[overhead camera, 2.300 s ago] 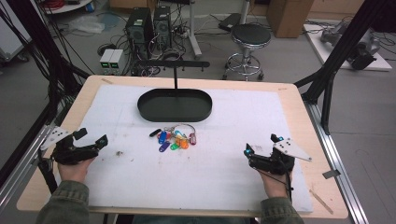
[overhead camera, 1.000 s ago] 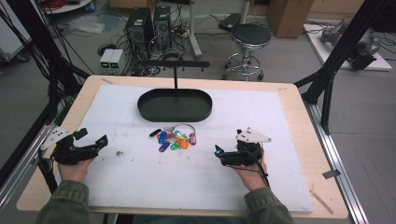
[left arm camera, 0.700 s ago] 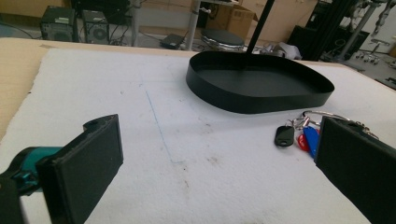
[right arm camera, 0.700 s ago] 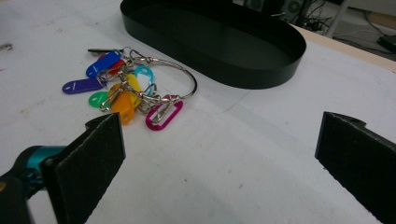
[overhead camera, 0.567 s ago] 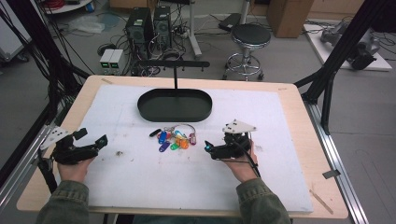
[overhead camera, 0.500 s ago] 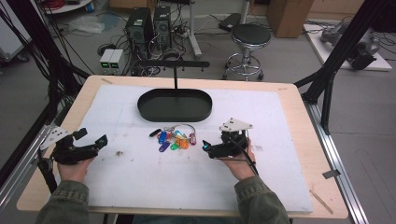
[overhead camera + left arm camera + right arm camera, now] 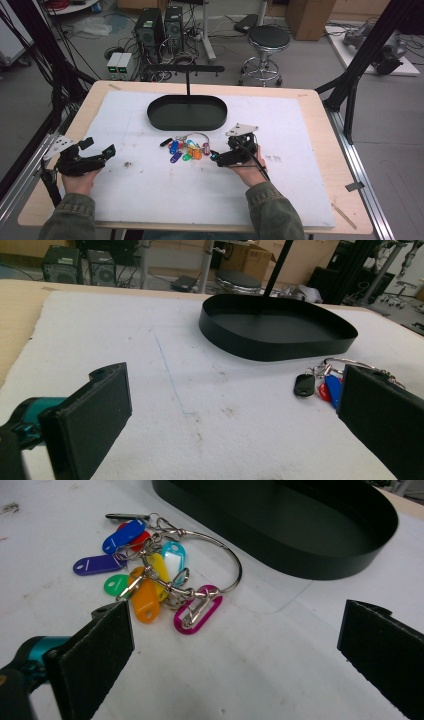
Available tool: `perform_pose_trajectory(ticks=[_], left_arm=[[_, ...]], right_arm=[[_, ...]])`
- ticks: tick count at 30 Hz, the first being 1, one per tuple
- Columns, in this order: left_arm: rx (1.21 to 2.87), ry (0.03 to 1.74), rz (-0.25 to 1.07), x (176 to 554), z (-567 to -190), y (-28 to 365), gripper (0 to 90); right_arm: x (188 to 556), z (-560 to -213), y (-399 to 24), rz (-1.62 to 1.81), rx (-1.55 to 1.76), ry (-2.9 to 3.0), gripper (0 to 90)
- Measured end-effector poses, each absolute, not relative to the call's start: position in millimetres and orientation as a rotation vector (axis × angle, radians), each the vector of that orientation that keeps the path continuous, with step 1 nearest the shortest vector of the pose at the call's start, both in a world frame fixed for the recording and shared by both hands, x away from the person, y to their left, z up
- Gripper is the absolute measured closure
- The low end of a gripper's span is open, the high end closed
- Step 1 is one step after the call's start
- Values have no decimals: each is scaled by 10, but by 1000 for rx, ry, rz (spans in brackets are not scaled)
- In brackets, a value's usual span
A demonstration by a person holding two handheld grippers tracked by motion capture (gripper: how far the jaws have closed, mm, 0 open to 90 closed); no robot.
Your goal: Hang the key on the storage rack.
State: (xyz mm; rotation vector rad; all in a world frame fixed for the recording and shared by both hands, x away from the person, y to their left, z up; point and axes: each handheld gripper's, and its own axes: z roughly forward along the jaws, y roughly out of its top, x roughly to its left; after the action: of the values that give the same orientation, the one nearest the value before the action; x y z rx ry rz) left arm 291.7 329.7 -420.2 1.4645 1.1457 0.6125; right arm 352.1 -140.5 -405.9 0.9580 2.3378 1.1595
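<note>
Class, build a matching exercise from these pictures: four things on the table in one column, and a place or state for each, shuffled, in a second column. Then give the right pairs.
Things
1. oval black metal tray
2. ring of coloured plastic key tags
3. left gripper
4. right gripper

Places or states
A. open, beside the key tags
B. far side of the white mat, with an upright post
C. open, near the table's left edge
D. lying flat in front of the tray

Pairs: 1-B, 2-D, 3-C, 4-A
</note>
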Motion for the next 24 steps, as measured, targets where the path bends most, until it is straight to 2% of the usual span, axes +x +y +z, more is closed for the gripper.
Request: perform_pose_trajectory(ticks=[24], left_arm=[[1458, 1141, 605, 2932, -4205, 3304, 17]], right_arm=[[3878, -3999, -811, 999, 786, 2562, 6]])
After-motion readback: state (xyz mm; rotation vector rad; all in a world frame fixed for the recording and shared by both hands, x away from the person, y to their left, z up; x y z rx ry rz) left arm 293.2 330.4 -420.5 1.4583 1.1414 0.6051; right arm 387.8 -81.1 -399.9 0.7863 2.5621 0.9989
